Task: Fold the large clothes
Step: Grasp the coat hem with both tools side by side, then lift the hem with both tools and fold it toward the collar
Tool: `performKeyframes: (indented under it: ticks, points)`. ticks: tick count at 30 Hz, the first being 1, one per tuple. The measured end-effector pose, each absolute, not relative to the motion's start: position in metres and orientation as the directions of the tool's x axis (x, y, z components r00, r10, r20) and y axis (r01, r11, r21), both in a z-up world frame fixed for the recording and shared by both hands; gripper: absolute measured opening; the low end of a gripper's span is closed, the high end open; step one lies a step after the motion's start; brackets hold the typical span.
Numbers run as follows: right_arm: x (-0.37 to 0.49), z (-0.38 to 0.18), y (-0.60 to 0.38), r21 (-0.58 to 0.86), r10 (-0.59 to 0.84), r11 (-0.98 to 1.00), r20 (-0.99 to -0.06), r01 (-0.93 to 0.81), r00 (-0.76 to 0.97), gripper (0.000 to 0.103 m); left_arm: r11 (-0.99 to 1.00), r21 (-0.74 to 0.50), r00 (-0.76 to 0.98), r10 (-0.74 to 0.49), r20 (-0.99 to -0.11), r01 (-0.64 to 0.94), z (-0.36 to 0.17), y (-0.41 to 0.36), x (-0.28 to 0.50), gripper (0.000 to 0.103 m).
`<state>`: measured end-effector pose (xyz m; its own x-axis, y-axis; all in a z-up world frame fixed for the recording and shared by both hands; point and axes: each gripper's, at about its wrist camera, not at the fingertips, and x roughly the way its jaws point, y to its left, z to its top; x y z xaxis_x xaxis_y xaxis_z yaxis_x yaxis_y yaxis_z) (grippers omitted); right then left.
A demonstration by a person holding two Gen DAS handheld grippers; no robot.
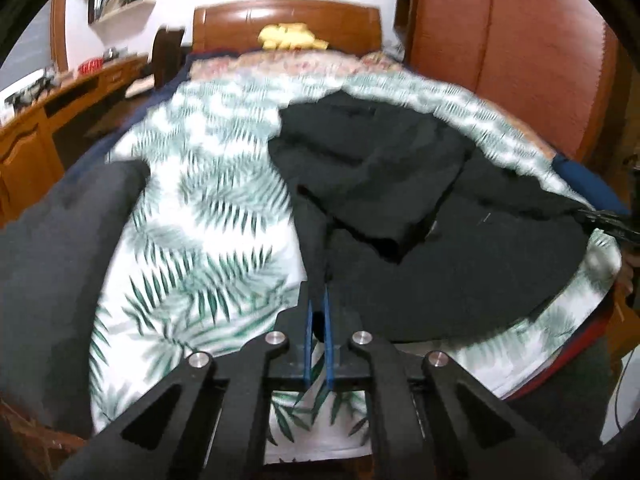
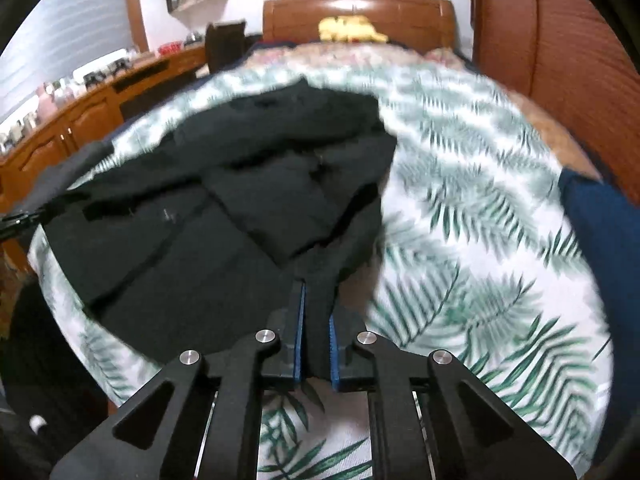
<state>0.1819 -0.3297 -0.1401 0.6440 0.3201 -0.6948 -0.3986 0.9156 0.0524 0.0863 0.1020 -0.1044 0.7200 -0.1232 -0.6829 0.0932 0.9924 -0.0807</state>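
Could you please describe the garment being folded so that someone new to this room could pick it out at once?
Start at the bed with the wooden headboard and its leaf-print sheet. On the sheet's near half lies a black garment, rumpled, its near edge pinched by both the left gripper and right gripper. It is the only black cloth on the print; the grey cloth lies apart from it.

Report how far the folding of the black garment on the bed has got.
Done: the black garment lies on the leaf-print bedspread, one flap already lying across its middle. In hand: the left hand-held gripper and right hand-held gripper are each shut on the near edge. Left: the garment is still rumpled and spread wide, so the main folds remain.
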Motion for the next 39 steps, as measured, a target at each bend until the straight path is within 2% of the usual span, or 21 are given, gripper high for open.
performKeyframes:
  ticks: [4, 13, 20, 27, 34, 39]
  points:
    - [0.17, -0.098, -0.326, 0.049, 0.341, 0.914, -0.632, -0.403, 0.696, 0.006, 0.989, -0.052, 0.786, -0.143, -0.601, 0.14, -0.054, 0.092, 0.068, 0.002]
    - [0.111, -0.003, -0.326, 0.03, 0.393, 0.899, -0.497, -0.437, 0.774, 0.006, 0.99, -0.005, 0.891, -0.128, -0.437, 0.14, 0.04, 0.101, 0.009, 0.002]
    - [0.057, 0.038, -0.342, 0.043, 0.428, 0.891, -0.413, -0.452, 0.804, 0.006, 0.992, -0.007, 0.927, -0.123, -0.354, 0.129, 0.066, 0.114, -0.053, 0.002]
    - [0.032, 0.04, -0.346, 0.015, 0.449, 0.873, -0.413, -0.488, 0.792, 0.006, 0.994, -0.006, 0.927, -0.102, -0.362, 0.108, 0.057, 0.122, -0.069, 0.002]
    - [0.065, -0.004, -0.338, 0.015, 0.432, 0.871, -0.5, -0.491, 0.751, 0.006, 0.995, -0.039, 0.891, -0.097, -0.444, 0.089, 0.021, 0.121, -0.022, 0.002]
    - [0.098, -0.032, -0.342, 0.028, 0.426, 0.876, -0.514, -0.482, 0.744, 0.006, 0.998, -0.001, 0.879, -0.062, -0.473, 0.07, 0.009, 0.115, 0.027, 0.002]
